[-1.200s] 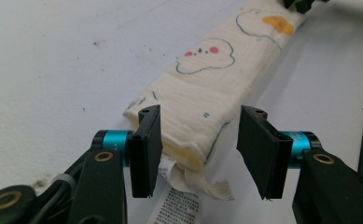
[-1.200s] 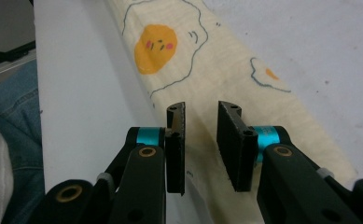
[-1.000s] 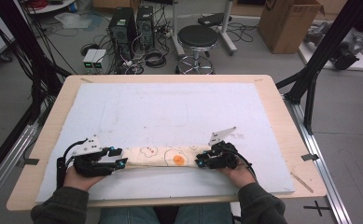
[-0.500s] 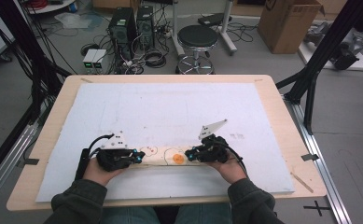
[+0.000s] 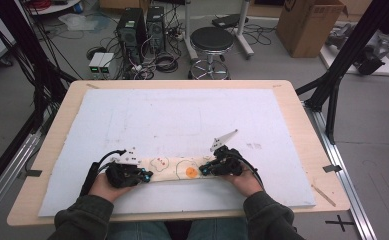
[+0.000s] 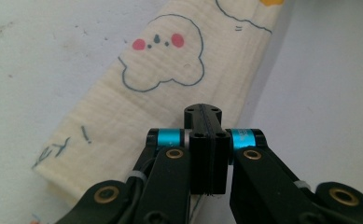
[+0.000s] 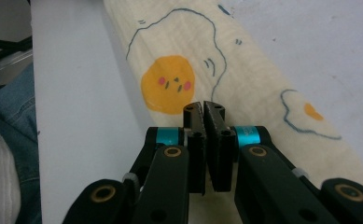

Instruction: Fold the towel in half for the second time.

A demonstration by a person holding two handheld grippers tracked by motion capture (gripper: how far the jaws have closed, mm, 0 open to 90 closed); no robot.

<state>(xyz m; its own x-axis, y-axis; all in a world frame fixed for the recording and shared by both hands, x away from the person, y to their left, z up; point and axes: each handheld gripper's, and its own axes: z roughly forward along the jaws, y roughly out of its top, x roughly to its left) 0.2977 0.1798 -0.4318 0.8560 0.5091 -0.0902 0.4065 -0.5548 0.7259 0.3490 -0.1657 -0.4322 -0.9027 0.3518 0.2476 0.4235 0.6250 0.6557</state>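
A long folded cream cloth (image 5: 172,167) printed with clouds and fried eggs lies near the front of the white foam board (image 5: 182,115). My left gripper (image 5: 146,175) is at the cloth's left end and my right gripper (image 5: 204,170) at its right end, both pointing inward. In the left gripper view the jaws of the left gripper (image 6: 202,112) are pressed flat together over the cloth (image 6: 160,93), below a cloud face. In the right gripper view the right gripper (image 7: 203,108) is shut beside an orange yolk face on the cloth (image 7: 244,74). The pinched fabric is hidden under both.
The foam board covers most of the wooden table (image 5: 292,100). A thin stick (image 5: 323,195) lies at the table's front right. Beyond the far edge stand a stool (image 5: 212,40), computer towers (image 5: 142,25) and a cardboard box (image 5: 309,25). Black frame posts flank the table.
Both hands have slid inward along the cloth, the left one to the right and the right one slightly left. Both pairs of jaws have closed at the cloth's ends.
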